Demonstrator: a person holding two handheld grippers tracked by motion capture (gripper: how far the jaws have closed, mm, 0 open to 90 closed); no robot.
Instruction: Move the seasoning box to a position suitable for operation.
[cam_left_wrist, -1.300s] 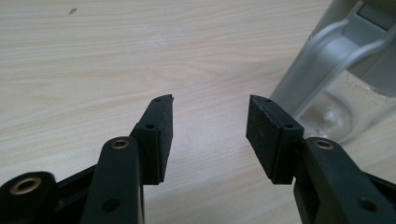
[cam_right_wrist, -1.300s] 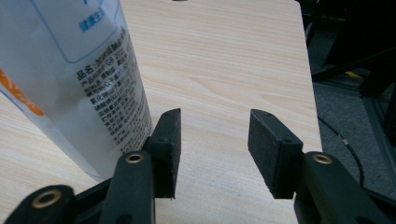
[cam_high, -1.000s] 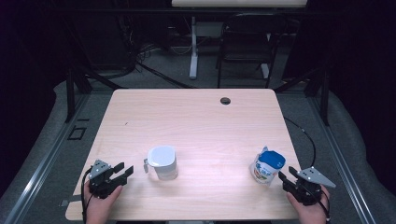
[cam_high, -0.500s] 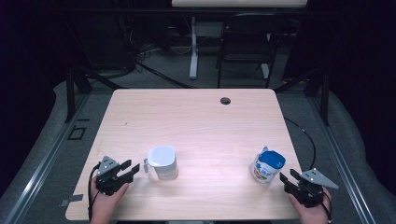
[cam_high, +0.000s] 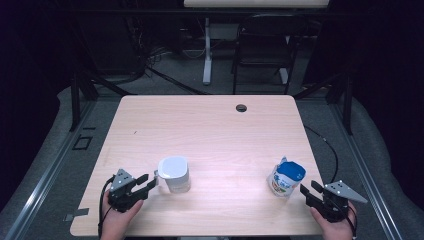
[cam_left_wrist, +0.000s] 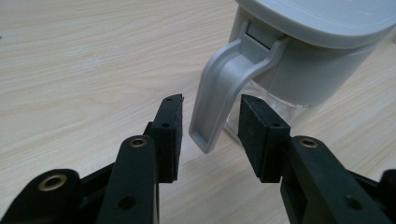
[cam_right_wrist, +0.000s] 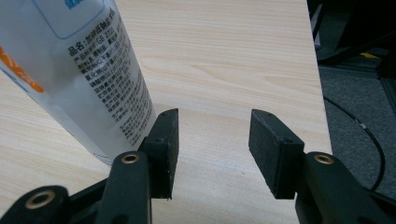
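At the near edge of the table (cam_high: 210, 125), at about 7 o'clock, the left gripper (cam_high: 148, 181) sits in the person's left hand (cam_high: 117, 220). Its jaws have just been closing and now stand spread around the grey handle (cam_left_wrist: 219, 88) of the jug (cam_high: 174, 174), one pad on each side. In the left gripper view a gap shows between each pad and the handle, so nothing is pinched yet. The handle hangs from under the jug's grey lid (cam_left_wrist: 322, 18) and ends free just above the wood.

At about 5 o'clock the right gripper (cam_high: 310, 190) rests in the right hand (cam_high: 334, 227), its grey three-cornered plate on top. Its jaws are spread with bare table between them. The white can (cam_high: 287, 179) with the blue top stands upright just beyond it, toward 11 o'clock from the jaws. In the right gripper view the can's printed side (cam_right_wrist: 88, 70) is just beside the left-hand pad; I cannot tell whether they touch.

Jug and can stand well apart across the front of the table. Farther off, near 12 o'clock, a dark round hole (cam_high: 241, 108) sits by the far edge. Beyond it stands a chair (cam_high: 262, 55).
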